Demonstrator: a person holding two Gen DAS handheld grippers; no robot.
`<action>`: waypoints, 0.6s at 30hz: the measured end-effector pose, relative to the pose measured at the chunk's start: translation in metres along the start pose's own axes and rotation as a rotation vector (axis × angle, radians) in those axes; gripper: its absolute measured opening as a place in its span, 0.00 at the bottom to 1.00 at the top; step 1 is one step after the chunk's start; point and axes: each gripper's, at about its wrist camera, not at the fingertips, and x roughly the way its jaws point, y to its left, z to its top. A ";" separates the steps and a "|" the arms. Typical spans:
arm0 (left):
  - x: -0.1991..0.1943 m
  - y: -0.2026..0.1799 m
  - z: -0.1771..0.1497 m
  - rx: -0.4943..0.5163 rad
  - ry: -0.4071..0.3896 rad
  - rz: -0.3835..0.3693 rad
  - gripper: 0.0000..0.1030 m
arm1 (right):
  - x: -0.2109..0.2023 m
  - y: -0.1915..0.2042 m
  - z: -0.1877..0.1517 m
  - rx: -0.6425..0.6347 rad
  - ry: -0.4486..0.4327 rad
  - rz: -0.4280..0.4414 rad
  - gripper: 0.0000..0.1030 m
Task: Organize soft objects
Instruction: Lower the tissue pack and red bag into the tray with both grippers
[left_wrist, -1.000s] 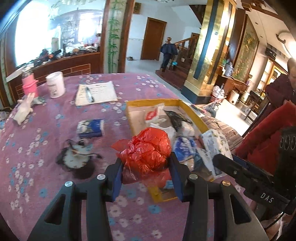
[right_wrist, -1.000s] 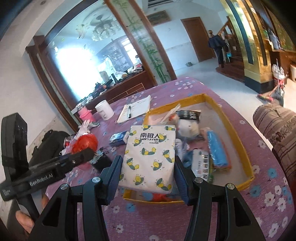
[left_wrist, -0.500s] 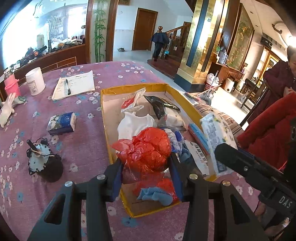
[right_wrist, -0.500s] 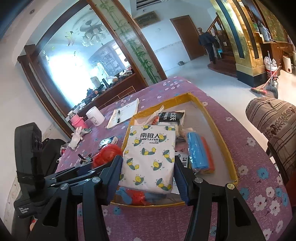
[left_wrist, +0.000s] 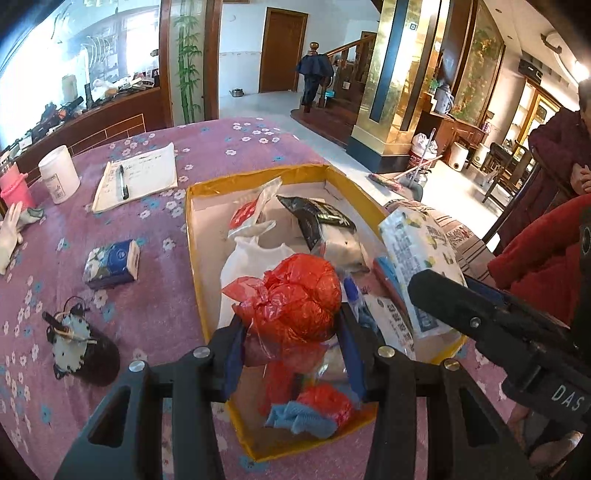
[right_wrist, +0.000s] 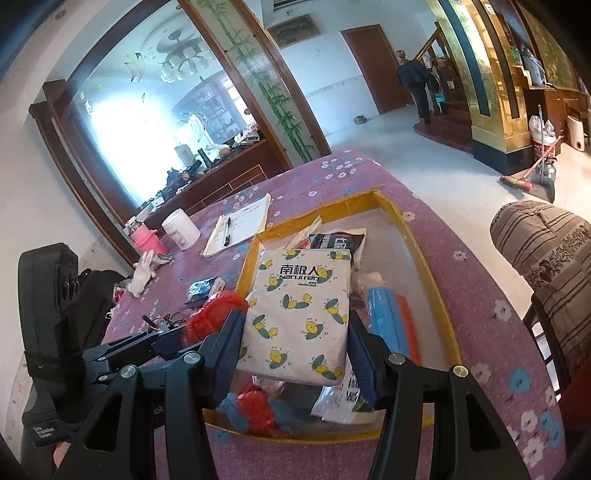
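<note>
Tissue pack (right_wrist: 299, 314) reads "NANJIREN", clamped in right gripper (right_wrist: 295, 350) jaws

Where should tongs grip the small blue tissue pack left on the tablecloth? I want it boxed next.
Grip the blue tissue pack across its two long sides, near the middle, coming from above. It lies flat on the tablecloth, apart from the yellow-rimmed box and the pen, so both sides look free. It probably squashes, so close gently.
</note>
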 end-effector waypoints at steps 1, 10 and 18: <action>0.001 0.001 0.002 -0.002 -0.001 0.001 0.42 | 0.001 -0.002 0.002 0.003 0.003 0.000 0.56; 0.027 -0.001 0.013 -0.049 -0.004 0.002 0.42 | 0.023 -0.014 0.022 0.000 0.019 -0.052 0.56; 0.052 -0.005 0.005 0.001 -0.015 0.073 0.42 | 0.059 -0.039 0.019 0.091 0.062 -0.081 0.56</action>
